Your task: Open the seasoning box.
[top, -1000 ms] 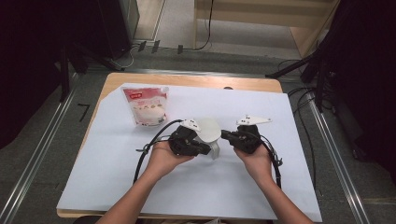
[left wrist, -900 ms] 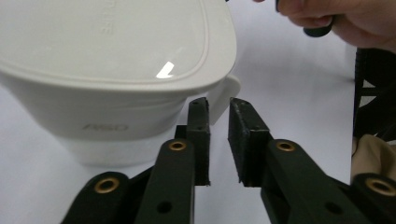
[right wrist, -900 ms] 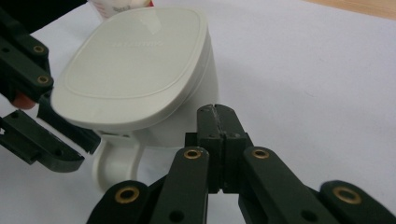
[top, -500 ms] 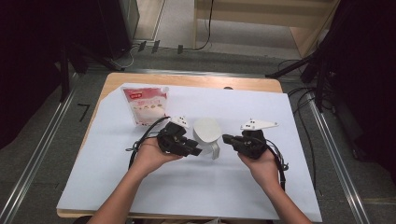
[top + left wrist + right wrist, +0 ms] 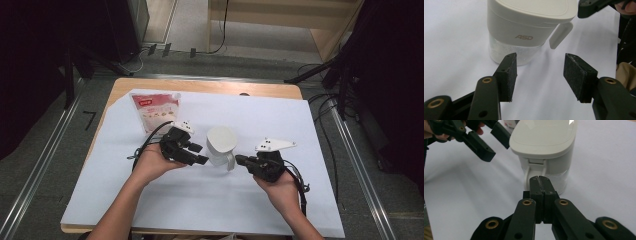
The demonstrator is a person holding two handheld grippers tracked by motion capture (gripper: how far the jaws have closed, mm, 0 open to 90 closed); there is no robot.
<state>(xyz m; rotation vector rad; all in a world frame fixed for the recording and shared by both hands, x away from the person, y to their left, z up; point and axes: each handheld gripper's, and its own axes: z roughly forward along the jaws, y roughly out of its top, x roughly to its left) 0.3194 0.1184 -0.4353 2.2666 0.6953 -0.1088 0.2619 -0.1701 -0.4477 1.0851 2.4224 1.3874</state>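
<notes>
White lidded canister with clear base [image 5: 221, 145]: mid-table, standing free. Left gripper [image 5: 199, 154]: jaws just opened, empty, drawn back leftward. Right gripper [image 5: 240, 160]: jaws pressed together, empty, withdrawn right. Canister released; placement judged done.

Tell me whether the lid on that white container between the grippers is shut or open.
Shut. The lid sits flat and flush on the white container, with no gap at its rim in either gripper view; the container stands upright.
</notes>
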